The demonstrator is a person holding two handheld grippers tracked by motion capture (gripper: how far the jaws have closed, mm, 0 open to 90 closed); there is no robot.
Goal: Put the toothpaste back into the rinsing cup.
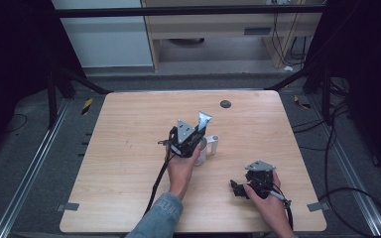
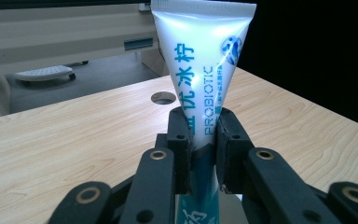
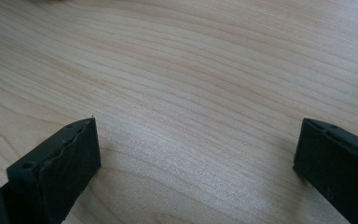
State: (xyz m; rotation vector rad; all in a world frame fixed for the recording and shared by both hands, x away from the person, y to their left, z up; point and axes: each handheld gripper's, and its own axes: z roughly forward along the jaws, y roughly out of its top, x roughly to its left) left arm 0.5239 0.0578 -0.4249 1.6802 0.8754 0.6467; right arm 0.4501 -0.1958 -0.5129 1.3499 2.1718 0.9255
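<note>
A white and teal toothpaste tube (image 2: 200,56) stands upright, crimped end up, with my left gripper (image 2: 203,140) shut on its lower part. In the high view that gripper (image 1: 197,134) is near the table's middle, and the tube's flat end (image 1: 204,119) sticks up beside the grey plate. A white mug (image 1: 209,145) stands just under and to the right of the gripper, its handle pointing right. The tube's lower end is hidden. My right gripper (image 1: 234,187) rests near the front right of the table, jaws wide open (image 3: 196,154) over bare wood.
A dark round hole (image 1: 225,103) sits in the wooden table (image 1: 129,129) near its far edge, also seen beyond the tube as the hole (image 2: 163,97). Cables lie on the floor at the right. Pale cabinets stand behind the table.
</note>
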